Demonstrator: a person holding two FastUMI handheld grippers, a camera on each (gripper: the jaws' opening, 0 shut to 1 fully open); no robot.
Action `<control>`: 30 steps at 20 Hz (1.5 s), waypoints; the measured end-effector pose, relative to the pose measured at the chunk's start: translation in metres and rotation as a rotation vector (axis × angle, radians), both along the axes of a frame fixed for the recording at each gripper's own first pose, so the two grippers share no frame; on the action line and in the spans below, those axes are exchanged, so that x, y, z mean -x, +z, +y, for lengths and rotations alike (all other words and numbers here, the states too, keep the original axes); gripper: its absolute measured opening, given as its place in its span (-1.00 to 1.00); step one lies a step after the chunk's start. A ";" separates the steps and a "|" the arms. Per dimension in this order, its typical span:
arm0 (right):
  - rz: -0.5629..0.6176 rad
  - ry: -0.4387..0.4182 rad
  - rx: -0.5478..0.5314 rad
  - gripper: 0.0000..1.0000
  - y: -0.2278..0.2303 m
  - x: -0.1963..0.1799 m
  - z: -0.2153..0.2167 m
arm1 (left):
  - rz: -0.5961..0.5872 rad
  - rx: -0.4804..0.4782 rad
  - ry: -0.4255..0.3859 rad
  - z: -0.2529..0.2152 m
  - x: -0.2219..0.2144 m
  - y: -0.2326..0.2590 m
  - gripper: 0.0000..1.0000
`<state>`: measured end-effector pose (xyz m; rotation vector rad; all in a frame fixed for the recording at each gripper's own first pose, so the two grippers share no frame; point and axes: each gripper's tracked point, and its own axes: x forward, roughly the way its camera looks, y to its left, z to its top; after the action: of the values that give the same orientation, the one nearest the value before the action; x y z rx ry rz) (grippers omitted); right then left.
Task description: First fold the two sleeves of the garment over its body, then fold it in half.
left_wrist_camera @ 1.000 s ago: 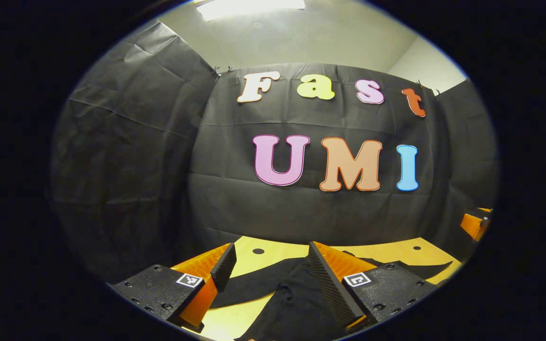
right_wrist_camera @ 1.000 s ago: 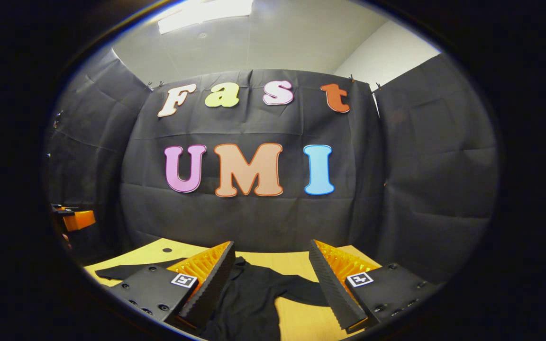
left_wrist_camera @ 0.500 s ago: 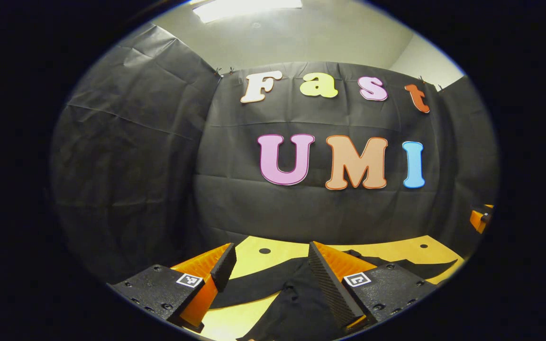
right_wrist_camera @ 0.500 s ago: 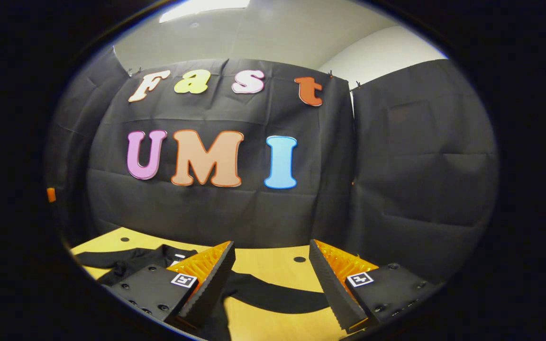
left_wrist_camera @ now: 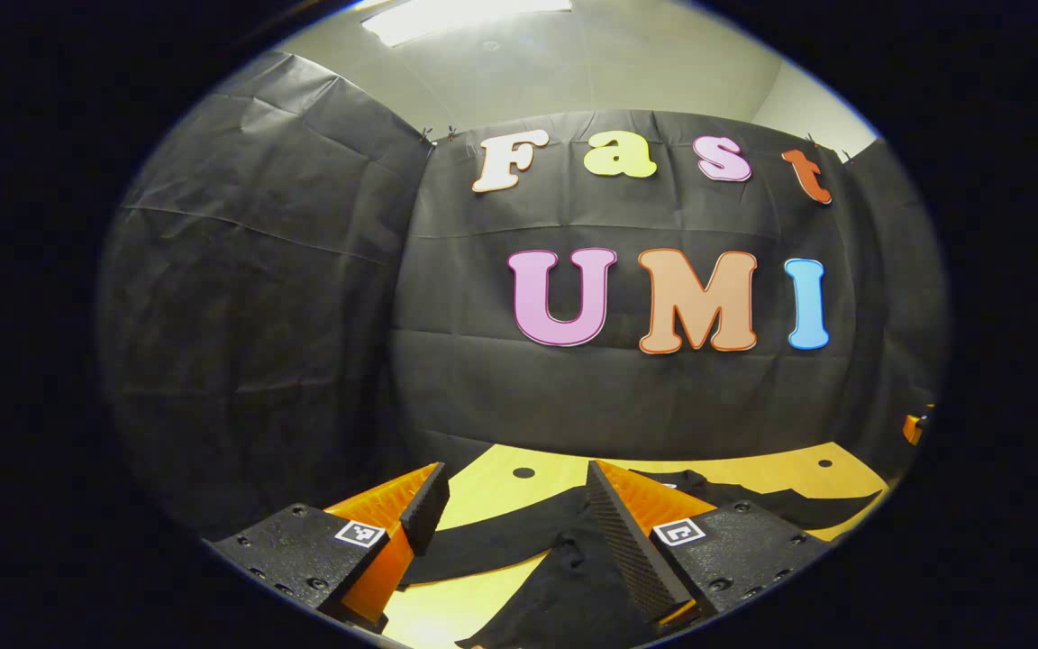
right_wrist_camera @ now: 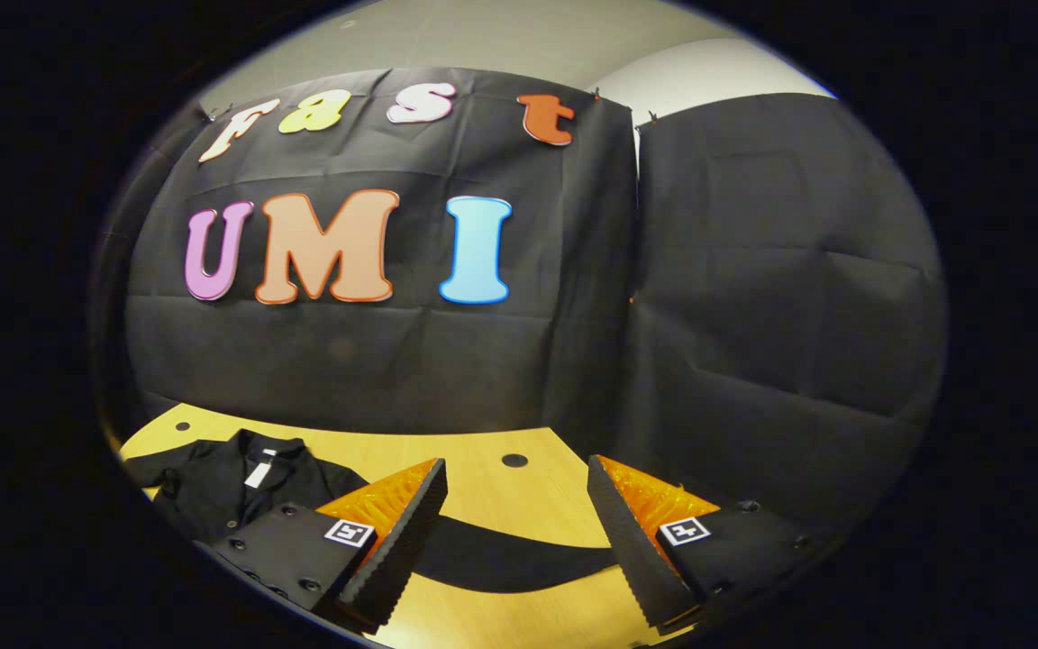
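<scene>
Both sleeves lie spread on the table (right_wrist_camera: 519, 491), unfolded. Left hand-held gripper (left_wrist_camera: 510, 505) hovers open over the black shirt's (left_wrist_camera: 573, 586) left sleeve (left_wrist_camera: 492, 539); right hand-held gripper (right_wrist_camera: 516, 505) hangs open above the right sleeve (right_wrist_camera: 519, 559). Next, I judge: descend, pinch a cuff.

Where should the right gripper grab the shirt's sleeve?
Probably near the far tip of the sleeve lying flat across the table between the open right gripper fingers. Come down from above and pinch the thin edge, since the cloth lies flat.
</scene>
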<state>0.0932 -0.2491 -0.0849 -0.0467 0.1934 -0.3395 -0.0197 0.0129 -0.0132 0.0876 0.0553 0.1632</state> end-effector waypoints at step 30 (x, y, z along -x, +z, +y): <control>0.616 -0.129 -0.201 1.00 -0.232 -0.044 -0.096 | 0.004 -0.047 0.122 0.029 0.034 0.011 0.84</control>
<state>0.1373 -0.3452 -0.3169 0.0617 0.8424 -0.4258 -0.0534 0.0420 -0.0021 0.1317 0.0605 0.2867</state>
